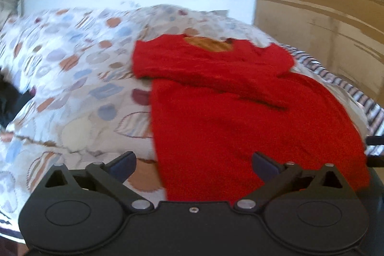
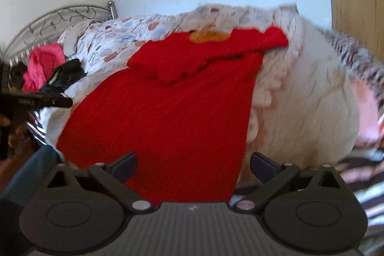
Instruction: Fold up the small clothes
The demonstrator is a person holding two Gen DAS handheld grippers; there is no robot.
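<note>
Jaws of the left gripper (image 1: pixel 193 163) and right gripper (image 2: pixel 194 163) gape wide, empty, above the red fuzzy knit sweater (image 1: pixel 240 116) with sleeves folded in; next, grip its hem at the bed's near edge

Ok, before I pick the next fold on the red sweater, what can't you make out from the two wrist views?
- Red sweater hem: both views, cut off behind the gripper bodies.
- Sleeve edges and fold lines: both views, smeared by motion blur.
- Dark clothes by the pink garment: right wrist view, too small and tangled to identify.
- Left gripper: right wrist view, cut off by the left edge.
</note>
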